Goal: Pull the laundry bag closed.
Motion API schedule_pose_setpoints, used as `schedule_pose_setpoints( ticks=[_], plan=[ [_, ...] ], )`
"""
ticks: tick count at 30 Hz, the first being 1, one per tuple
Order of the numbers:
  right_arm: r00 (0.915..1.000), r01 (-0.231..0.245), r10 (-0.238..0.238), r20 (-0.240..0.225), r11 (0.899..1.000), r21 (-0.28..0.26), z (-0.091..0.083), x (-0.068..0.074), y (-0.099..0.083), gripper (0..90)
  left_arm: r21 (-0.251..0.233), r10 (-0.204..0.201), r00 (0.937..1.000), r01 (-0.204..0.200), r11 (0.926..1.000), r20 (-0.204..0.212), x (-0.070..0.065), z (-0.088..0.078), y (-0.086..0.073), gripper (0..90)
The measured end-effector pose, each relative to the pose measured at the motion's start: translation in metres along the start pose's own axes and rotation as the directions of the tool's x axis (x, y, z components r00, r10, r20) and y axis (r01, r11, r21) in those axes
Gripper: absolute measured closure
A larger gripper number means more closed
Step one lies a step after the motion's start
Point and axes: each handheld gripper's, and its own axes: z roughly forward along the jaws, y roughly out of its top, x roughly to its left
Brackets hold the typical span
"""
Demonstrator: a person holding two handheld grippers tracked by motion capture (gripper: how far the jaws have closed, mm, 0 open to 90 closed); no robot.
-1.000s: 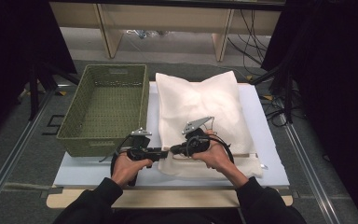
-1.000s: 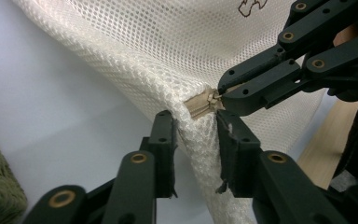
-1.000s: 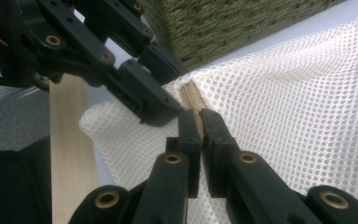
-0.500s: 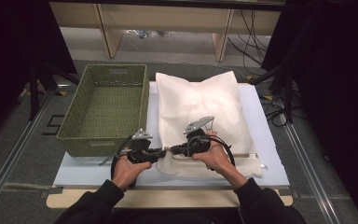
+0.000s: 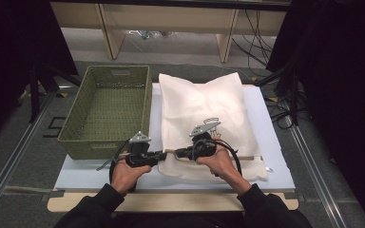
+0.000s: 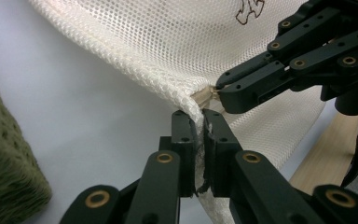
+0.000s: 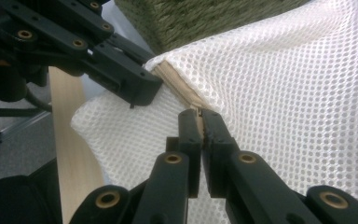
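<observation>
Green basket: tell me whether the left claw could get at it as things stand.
Probably not yet: the left claw is shut on the mesh bag corner. The green basket sits right beside it, nothing between.

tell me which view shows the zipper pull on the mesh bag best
The left gripper view: the zipper pull sits close up, pinched by the right gripper. The right gripper view shows it partly between the jaws; the high view shows it too small to make out.
</observation>
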Motion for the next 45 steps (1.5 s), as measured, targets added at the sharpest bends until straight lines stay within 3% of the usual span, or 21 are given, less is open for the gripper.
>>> schedule_pose_setpoints(
  ticks=[9, 12, 13, 15, 17, 20, 23, 25, 28, 31, 32, 37, 38, 40, 45],
  plan=[
    [0.9999, 0.004, -0.004, 0.015, 1.000, -0.002, -0.004, 0.000, -0.004, 88.3, 0.017, 0.032, 0.9995, -0.032, 0.9993, 0.004, -0.004, -0.002, 0.002, 83.5],
    [1.0000, -0.003, 0.003, -0.005, 1.000, -0.003, -0.003, -0.001, -0.007, 88.4, -0.002, 0.021, 0.9998, -0.021, 0.9998, 0.003, -0.004, -0.004, 0.002, 83.6],
    [0.9998, -0.021, 0.021, 0.003, 1.000, -0.002, -0.003, -0.001, -0.008, 88.3, 0.000, 0.023, 0.9997, -0.023, 0.9997, 0.007, -0.003, -0.005, 0.002, 83.6],
    [0.9998, -0.004, 0.004, 0.021, 1.000, 0.004, -0.004, -0.001, -0.008, 88.4, 0.003, 0.026, 0.9996, -0.026, 0.9997, 0.007, -0.003, -0.005, 0.002, 83.5],
    [1.0000, 0.005, -0.005, 0.007, 1.000, -0.001, -0.003, -0.002, -0.009, 88.4, 0.005, 0.021, 0.9997, -0.021, 0.9998, 0.008, -0.004, -0.004, 0.001, 83.5],
    [0.9997, 0.001, -0.001, 0.023, 1.000, 0.004, -0.005, -0.002, -0.011, 88.4, -0.003, 0.021, 0.9997, -0.021, 0.9998, 0.012, -0.003, -0.007, 0.003, 83.6],
    [0.9995, -0.023, 0.023, 0.020, 1.000, 0.002, -0.006, -0.005, -0.014, 88.4, -0.012, 0.023, 0.9997, -0.023, 0.9997, 0.011, -0.002, -0.010, 0.004, 83.6],
    [0.9989, -0.006, 0.005, 0.046, 1.000, 0.014, -0.009, -0.008, -0.015, 88.4, -0.011, 0.013, 0.9999, -0.013, 0.9999, 0.011, -0.001, -0.010, 0.004, 83.6],
    [0.9990, -0.023, 0.023, 0.038, 1.000, 0.013, -0.011, -0.008, -0.018, 88.3, -0.010, 0.016, 0.9998, -0.016, 0.9998, 0.010, -0.002, -0.010, 0.004, 83.5],
    [0.9978, -0.007, 0.006, 0.066, 1.000, 0.009, -0.012, -0.012, -0.021, 88.4, -0.014, 0.013, 0.9998, -0.012, 0.9998, 0.015, -0.002, -0.012, 0.006, 83.5],
    [0.9987, -0.013, 0.012, 0.049, 1.000, 0.019, -0.014, -0.013, -0.021, 88.4, -0.016, 0.017, 0.9997, -0.017, 0.9997, 0.015, -0.002, -0.012, 0.006, 83.5],
    [0.9960, -0.033, 0.030, 0.084, 0.999, 0.027, -0.022, -0.015, -0.027, 88.4, -0.009, 0.026, 0.9996, -0.026, 0.9996, 0.010, -0.001, -0.012, 0.005, 83.4],
    [0.9958, -0.018, 0.016, 0.090, 1.000, 0.023, -0.023, -0.017, -0.029, 88.4, -0.012, 0.026, 0.9996, -0.026, 0.9996, 0.011, -0.001, -0.012, 0.005, 83.4],
    [0.9954, -0.042, 0.040, 0.087, 0.999, 0.022, -0.027, -0.018, -0.031, 88.3, -0.008, 0.027, 0.9996, -0.027, 0.9996, 0.009, -0.002, -0.012, 0.005, 83.4],
    [0.9958, -0.039, 0.037, 0.084, 0.999, 0.023, -0.029, -0.021, -0.035, 88.3, -0.003, 0.033, 0.9994, -0.033, 0.9995, 0.009, -0.002, -0.012, 0.005, 83.3]
  ],
)
